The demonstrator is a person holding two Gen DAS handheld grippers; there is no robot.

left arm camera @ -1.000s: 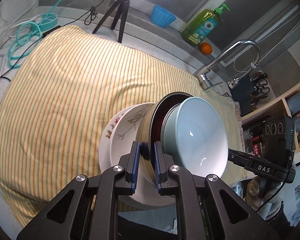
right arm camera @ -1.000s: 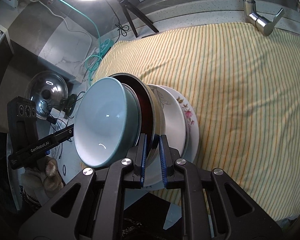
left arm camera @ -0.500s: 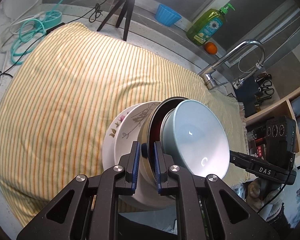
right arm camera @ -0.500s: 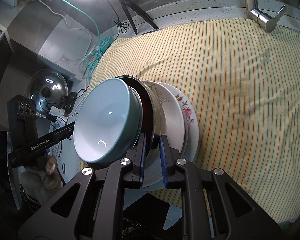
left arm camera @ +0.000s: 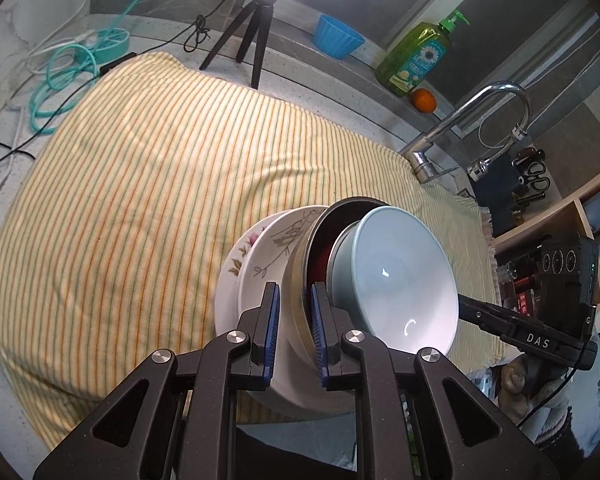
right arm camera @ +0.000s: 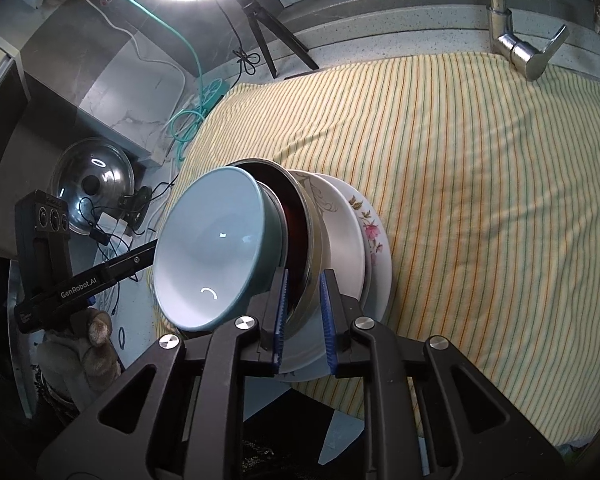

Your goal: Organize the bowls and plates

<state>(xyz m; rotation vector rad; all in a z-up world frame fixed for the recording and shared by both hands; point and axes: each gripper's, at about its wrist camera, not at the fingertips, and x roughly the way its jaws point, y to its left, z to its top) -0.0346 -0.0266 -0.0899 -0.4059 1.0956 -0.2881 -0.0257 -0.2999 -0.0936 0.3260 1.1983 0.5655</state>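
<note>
Both my grippers sit at the metal bowl's rim, jaws easing apart.

My left gripper (left arm camera: 293, 322) and right gripper (right arm camera: 303, 312) each straddle the metal bowl (left arm camera: 300, 280), which holds a blue bowl (left arm camera: 400, 276) and rests on flowered plates (left arm camera: 256, 264); the pads now show slim gaps, where a second ago they pinched the rim. The stack sits at the near edge of a striped cloth (left arm camera: 160, 184). Beyond stand a tripod (left arm camera: 252, 28), soap bottle (left arm camera: 416, 56), orange (left arm camera: 423, 101) and tap (left arm camera: 472, 128); a pot lid (right arm camera: 94, 184) lies left.
</note>
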